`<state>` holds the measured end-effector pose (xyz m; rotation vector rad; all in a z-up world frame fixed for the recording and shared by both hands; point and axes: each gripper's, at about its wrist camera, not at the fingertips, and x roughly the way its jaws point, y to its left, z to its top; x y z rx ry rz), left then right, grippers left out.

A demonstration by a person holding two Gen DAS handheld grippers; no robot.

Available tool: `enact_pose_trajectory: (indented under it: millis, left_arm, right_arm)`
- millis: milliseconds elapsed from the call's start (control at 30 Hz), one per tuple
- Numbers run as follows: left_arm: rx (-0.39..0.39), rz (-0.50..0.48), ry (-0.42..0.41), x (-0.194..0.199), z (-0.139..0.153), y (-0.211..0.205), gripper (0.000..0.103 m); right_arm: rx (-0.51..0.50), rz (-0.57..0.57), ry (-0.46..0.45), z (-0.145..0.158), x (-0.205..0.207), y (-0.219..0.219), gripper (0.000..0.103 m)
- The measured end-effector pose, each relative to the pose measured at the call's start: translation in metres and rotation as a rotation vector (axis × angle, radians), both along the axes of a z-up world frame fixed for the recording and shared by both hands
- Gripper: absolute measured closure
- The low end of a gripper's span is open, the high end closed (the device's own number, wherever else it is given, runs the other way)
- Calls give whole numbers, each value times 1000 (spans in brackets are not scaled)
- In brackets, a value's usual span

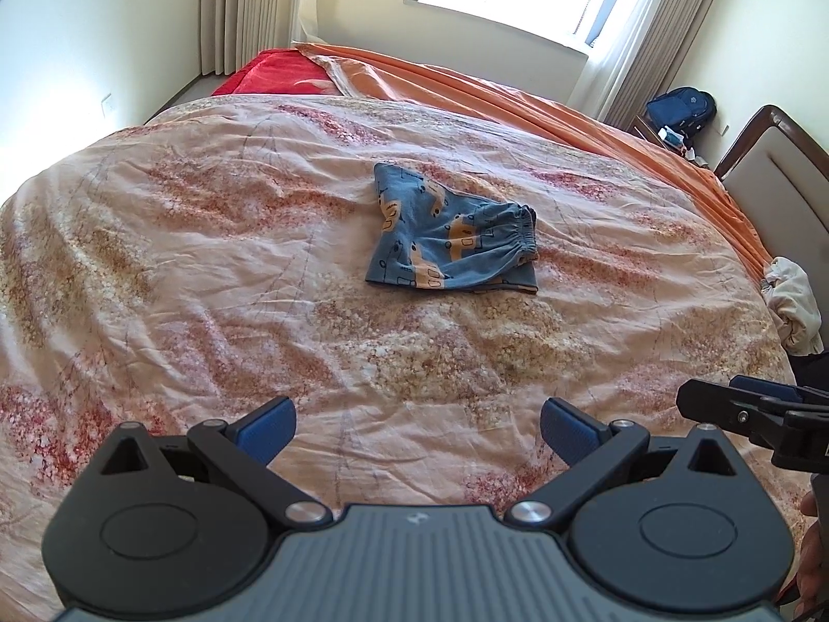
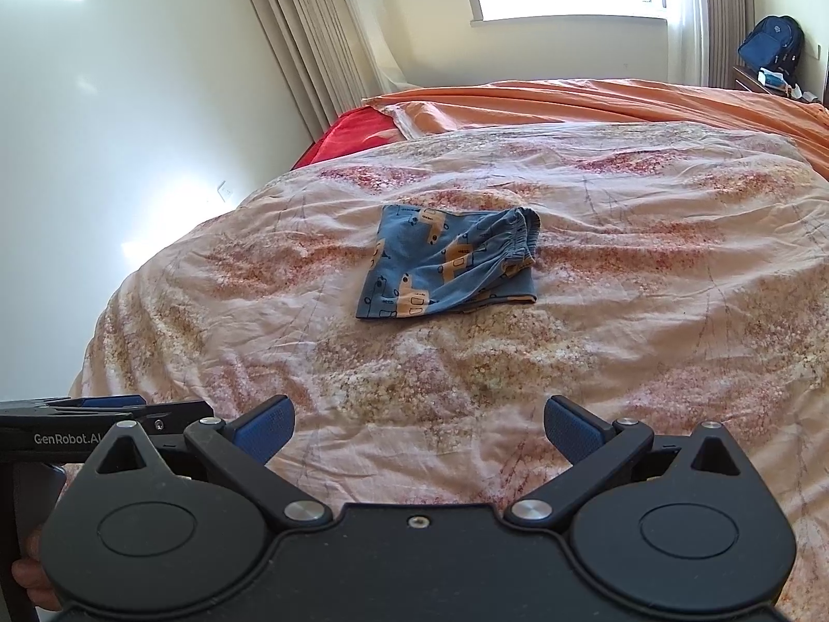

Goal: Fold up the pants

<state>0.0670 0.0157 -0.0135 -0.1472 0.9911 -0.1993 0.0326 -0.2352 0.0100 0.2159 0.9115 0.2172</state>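
Floral quilt (image 1: 259,285), orange sheet (image 1: 518,98), red blanket (image 1: 274,72), blue backpack (image 1: 681,109), curtains (image 1: 238,5)

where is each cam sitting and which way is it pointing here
Left wrist: sits on the left hand-held gripper, looking forward across the bed toward the window; its open fingers show, the right hand-held gripper pokes in at the right edge, and part of a hand shows.
Right wrist: sits on the right hand-held gripper, facing the same way; its open fingers show, with the left hand-held gripper at the left edge.
Shared: the folded blue pants on the floral quilt, the orange sheet, and the backpack.
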Motion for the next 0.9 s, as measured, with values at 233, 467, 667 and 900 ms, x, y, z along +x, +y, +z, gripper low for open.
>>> enact_pose_trajectory:
  millis: [233,467,667,900]
  left_arm:
    - [-4,2,0,0,0,1,0]
    - [-4,2,-1,1,0,1,0]
    - [-13,3,3,2,0,0,0]
    - [-16,-3,6,2,-1,0,0]
  right_arm:
    - [-2,-1,-1,1,-1,0,1]
    - [-2,-3,0,0,1,-1,1]
    - [-2,-5,-1,1,2,0,1]
    - [-3,-3,-1,1,2,0,1]
